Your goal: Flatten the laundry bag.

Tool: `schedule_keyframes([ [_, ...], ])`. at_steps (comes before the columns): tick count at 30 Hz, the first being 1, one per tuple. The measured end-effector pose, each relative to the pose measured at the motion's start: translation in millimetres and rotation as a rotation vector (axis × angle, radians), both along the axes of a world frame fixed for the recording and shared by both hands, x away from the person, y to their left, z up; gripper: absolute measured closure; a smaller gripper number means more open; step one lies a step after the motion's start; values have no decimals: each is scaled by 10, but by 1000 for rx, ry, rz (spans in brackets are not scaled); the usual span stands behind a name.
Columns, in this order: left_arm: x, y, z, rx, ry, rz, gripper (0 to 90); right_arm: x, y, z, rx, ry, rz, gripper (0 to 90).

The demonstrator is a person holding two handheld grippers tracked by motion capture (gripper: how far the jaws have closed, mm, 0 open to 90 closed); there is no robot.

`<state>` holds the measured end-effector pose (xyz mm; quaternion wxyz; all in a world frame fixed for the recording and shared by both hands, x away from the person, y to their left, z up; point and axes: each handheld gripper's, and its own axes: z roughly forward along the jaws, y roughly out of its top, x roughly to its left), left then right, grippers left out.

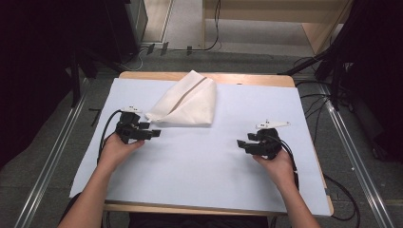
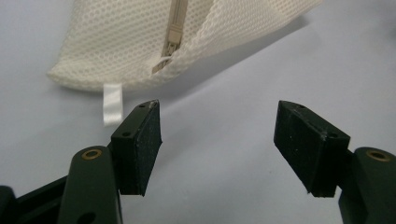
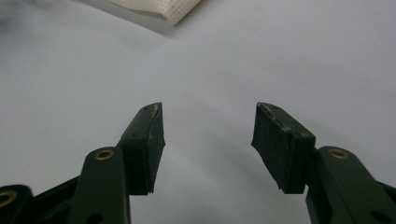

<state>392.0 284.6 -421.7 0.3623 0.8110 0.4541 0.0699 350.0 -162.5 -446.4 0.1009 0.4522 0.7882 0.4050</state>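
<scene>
A cream mesh bag (image 1: pixel 185 102) with a zipper (image 2: pixel 173 35) lies on the far part of the white sheet (image 1: pixel 204 156) that covers the table (image 1: pixel 247 79), its pointed end toward twelve o'clock. A small white tag (image 2: pixel 112 103) hangs from its near edge. The left gripper (image 1: pixel 153 134) sits at about seven o'clock from the bag, just beside its near left corner; the left hand (image 1: pixel 116 149) holds it low, forearm entering from the bottom edge. Its jaws stand wide apart and hold nothing (in the left gripper view the tag lies just past the left jaw, not touching). The right gripper (image 1: pixel 241 145) rests at about five o'clock from the bag, well apart from it, jaws pointing toward nine o'clock, likewise spread and empty over bare sheet.
</scene>
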Motion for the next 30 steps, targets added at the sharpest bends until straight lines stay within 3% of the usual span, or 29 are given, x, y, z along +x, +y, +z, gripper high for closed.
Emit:
schedule_keyframes([
  [12,336,-188,175,-1,-9,-25,327,-34,-46,0,2,25,-3,445],
  [16,404,-223,170,-1,2,-26,327,-37,-45,-1,0,24,2,445],
  [19,466,-287,145,24,7,-33,329,-39,-47,-1,0,27,1,445],
  [26,597,-523,133,46,19,-69,334,-37,-40,-6,3,35,5,445],
  [30,670,-636,129,49,6,-78,338,-38,-44,-6,4,37,5,448],
])
